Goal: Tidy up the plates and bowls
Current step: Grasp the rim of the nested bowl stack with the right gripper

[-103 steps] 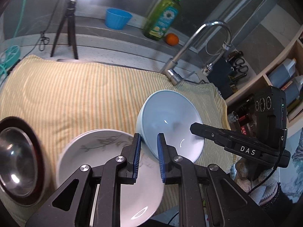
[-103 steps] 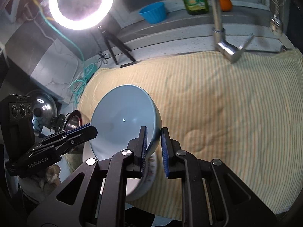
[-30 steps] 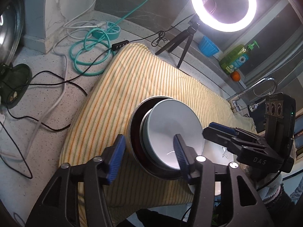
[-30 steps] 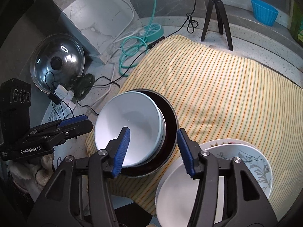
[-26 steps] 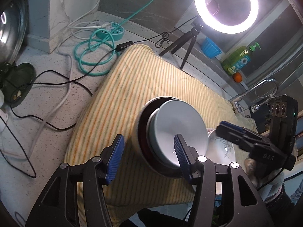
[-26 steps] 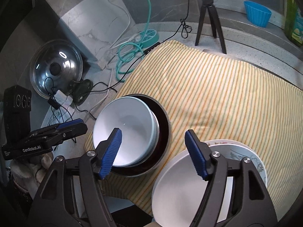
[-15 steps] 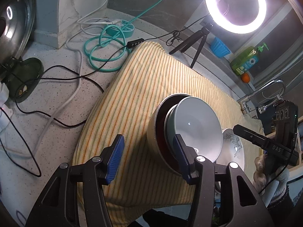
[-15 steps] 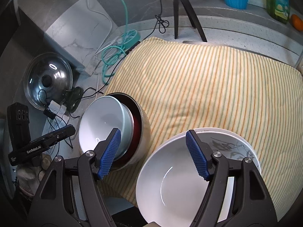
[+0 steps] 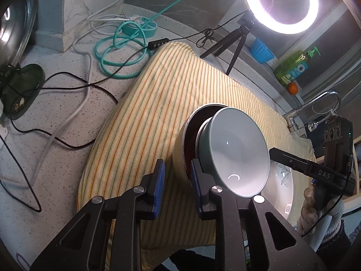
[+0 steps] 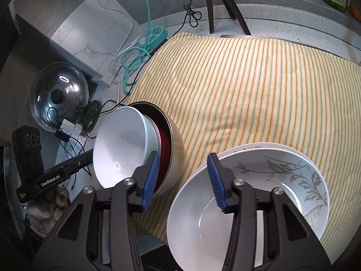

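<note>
A pale blue bowl (image 9: 237,155) (image 10: 121,144) sits tilted inside a metal bowl with a red inside (image 9: 180,140) (image 10: 171,140) at the front left of the striped cloth (image 10: 259,85). A white bowl (image 10: 203,216) lies on a leaf-patterned plate (image 10: 300,176) to its right. My left gripper (image 9: 177,185) is open, just in front of the metal bowl's rim. My right gripper (image 10: 183,180) is open and empty, between the metal bowl and the white bowl.
Cables and a teal hose (image 9: 117,52) lie on the speckled counter left of the cloth. A pot lid (image 10: 58,94) stands at far left. A ring light on a tripod (image 9: 279,2), a blue cup (image 9: 261,49), a soap bottle (image 9: 293,67) and a faucet (image 9: 315,103) stand behind.
The pale blue bowl, held by both grippers 3.4 s ago, now rests in the metal bowl. Both grippers have opened and drawn back; the left jaws have narrowed slightly.
</note>
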`<control>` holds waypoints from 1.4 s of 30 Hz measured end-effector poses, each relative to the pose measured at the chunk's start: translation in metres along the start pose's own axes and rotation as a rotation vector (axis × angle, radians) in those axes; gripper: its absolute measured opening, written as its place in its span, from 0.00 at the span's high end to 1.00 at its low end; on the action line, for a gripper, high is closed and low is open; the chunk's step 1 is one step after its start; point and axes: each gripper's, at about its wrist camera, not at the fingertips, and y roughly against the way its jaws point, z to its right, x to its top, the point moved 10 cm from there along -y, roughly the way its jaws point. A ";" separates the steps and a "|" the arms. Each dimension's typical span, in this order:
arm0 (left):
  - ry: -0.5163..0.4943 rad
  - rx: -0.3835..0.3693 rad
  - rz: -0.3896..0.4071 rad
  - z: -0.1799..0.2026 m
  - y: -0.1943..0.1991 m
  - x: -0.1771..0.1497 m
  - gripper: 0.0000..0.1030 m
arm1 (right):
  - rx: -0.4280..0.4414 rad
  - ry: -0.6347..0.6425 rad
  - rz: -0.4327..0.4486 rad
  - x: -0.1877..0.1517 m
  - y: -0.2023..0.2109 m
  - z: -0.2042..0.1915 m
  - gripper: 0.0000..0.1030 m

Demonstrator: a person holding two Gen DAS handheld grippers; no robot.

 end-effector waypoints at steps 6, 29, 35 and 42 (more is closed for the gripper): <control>0.018 -0.017 -0.012 -0.001 -0.005 0.001 0.82 | 0.014 -0.021 -0.011 0.001 -0.006 0.000 0.66; -0.034 -0.020 -0.037 0.006 -0.017 0.003 0.92 | -0.005 0.040 -0.056 -0.005 -0.021 -0.014 0.88; -0.052 -0.009 -0.026 0.009 -0.012 0.004 0.92 | -0.009 0.044 -0.037 -0.003 -0.016 -0.017 0.88; -0.076 -0.023 -0.001 0.022 0.004 0.011 0.92 | 0.003 0.043 0.009 0.003 0.010 -0.021 0.88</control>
